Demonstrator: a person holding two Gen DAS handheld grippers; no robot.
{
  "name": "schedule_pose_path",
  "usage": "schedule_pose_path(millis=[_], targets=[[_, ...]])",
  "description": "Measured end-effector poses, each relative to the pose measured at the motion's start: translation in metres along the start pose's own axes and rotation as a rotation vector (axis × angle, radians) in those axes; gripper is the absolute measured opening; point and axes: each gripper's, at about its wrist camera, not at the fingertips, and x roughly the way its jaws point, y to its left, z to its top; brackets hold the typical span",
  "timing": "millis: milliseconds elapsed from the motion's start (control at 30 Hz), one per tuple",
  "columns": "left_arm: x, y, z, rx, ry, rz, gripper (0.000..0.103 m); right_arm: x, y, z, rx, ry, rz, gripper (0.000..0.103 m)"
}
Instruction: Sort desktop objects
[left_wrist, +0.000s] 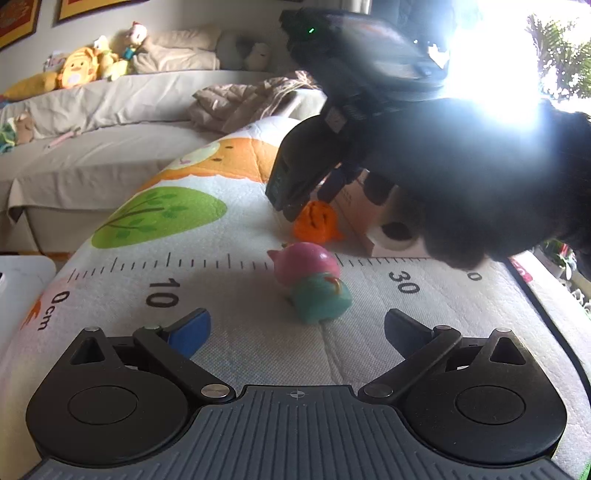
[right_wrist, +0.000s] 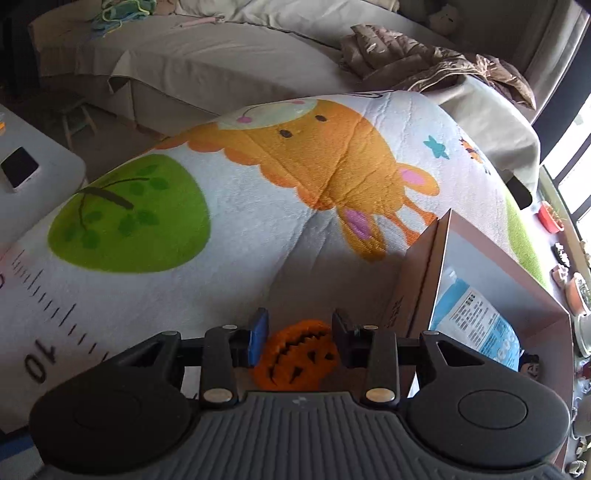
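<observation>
An orange pumpkin toy (right_wrist: 295, 356) lies on the printed mat beside a cardboard box (right_wrist: 491, 280). My right gripper (right_wrist: 300, 328) is down over it, one finger on each side; the jaws are open with small gaps to the toy. In the left wrist view the right gripper (left_wrist: 306, 199) reaches down onto the pumpkin (left_wrist: 316, 223). A pink and teal toy figure (left_wrist: 312, 280) lies on the mat just ahead of my left gripper (left_wrist: 297, 328), which is wide open and empty.
The box (left_wrist: 373, 236) holds a blue and white packet (right_wrist: 476, 325). The mat (right_wrist: 258, 206) has a ruler print, a green tree and an orange animal. A sofa with plush toys (left_wrist: 77, 68) and a crumpled jacket (right_wrist: 424, 55) lies behind. A phone (right_wrist: 18, 168) sits on a grey surface at left.
</observation>
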Motion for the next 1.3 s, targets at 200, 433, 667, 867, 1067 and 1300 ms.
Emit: schedule_pose_path(millis=[200,433,667,867,1067,1300], targets=[[-0.002,-0.001,-0.002,0.011,0.014,-0.007,0.103,-0.042,0.009,-0.043,-0.03,-0.03,0.114,0.037],[0.003,-0.006,-0.001,0.031,0.04,0.009,0.103,-0.074,-0.028,-0.101,0.06,-0.046,0.131,0.038],[0.008,-0.014,-0.001,0.083,0.063,0.036,0.103,-0.078,-0.063,-0.16,0.142,-0.074,0.035,0.049],[0.013,-0.019,0.002,0.103,0.082,0.039,0.103,-0.094,-0.088,-0.198,0.277,-0.187,0.042,0.085],[0.031,-0.032,0.012,0.124,0.127,0.058,0.103,-0.095,-0.083,-0.219,0.256,-0.229,0.087,0.103],[0.031,-0.033,0.013,0.158,0.136,0.1,0.103,-0.1,-0.076,-0.195,0.259,-0.323,0.147,0.103]])
